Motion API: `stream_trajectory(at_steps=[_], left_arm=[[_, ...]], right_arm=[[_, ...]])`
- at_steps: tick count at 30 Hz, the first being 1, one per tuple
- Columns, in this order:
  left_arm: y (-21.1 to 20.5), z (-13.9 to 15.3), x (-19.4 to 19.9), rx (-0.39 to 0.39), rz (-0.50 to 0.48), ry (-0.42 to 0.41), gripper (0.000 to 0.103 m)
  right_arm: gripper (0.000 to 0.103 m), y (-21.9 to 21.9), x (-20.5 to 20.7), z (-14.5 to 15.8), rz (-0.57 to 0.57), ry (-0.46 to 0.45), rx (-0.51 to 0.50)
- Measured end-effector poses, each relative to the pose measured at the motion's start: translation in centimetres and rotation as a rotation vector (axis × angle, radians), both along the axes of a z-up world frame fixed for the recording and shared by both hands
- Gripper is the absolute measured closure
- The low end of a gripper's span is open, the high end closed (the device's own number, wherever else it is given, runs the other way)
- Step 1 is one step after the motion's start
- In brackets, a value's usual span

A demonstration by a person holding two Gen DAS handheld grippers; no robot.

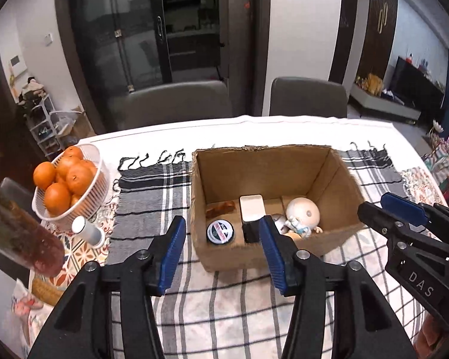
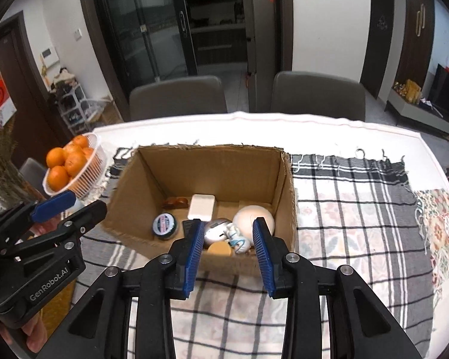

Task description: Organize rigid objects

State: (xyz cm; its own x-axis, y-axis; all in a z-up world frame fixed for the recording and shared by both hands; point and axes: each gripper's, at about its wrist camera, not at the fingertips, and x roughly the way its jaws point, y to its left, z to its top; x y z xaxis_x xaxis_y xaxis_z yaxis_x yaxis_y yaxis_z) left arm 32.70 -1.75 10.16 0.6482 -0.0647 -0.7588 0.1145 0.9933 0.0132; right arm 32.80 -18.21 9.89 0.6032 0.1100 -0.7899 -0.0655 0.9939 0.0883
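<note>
Worktop (image 1: pixel 284 125) under checked cloth (image 1: pixel 224 299), carrying cardboard box (image 1: pixel 338 236) at centre. Inside already: big-headed doll (image 2: pixel 254 218), white case (image 2: pixel 201 207), round tin (image 2: pixel 164 223), small brown piece (image 2: pixel 174 202). Probably near done; best to check for strays before withdrawing. Left gripper (image 1: pixel 221 257) and right gripper (image 2: pixel 227 254) hovering before the box, jaws released wide, holding nothing.

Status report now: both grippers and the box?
Left gripper open, empty. Right gripper open, empty. Cardboard box holds tin, doll. Nothing blocking.
</note>
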Motion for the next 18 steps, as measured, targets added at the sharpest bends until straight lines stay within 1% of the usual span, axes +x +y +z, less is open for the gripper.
stream_trajectory(at_steps=[2,4,8,10,13,15,18], left_arm=[[0.3,0.6,-1.7,-0.008,0.005,-0.023,0.051],[0.5,1.2,-3.5,-0.008,0.006,-0.048,0.045],[1.2,2.0,-6.9,-0.011,0.014,-0.093,0.040],[1.5,2.2,-8.8,-0.015,0.020,-0.120,0.033],[1.9,2.4,-11.4,0.001,0.021,-0.160,0.026],[2.2,2.6,-12.9,0.009,0.024,-0.185,0.023],[2.3,2.8,-14.7,0.030,0.037,-0.228,0.013]], right_arm=[[0.062,0.1,-1.6,0.9,-0.009,-0.032,-0.003],[0.059,0.4,-3.4,1.8,-0.013,-0.061,-0.014],[0.054,0.7,-6.4,2.9,-0.016,-0.097,-0.017],[0.049,0.8,-8.1,3.2,-0.018,-0.111,-0.018],[0.043,0.9,-10.6,3.5,-0.034,-0.138,-0.029],[0.036,1.0,-12.2,3.6,-0.050,-0.153,-0.034],[0.032,1.1,-14.3,3.7,-0.059,-0.166,-0.034]])
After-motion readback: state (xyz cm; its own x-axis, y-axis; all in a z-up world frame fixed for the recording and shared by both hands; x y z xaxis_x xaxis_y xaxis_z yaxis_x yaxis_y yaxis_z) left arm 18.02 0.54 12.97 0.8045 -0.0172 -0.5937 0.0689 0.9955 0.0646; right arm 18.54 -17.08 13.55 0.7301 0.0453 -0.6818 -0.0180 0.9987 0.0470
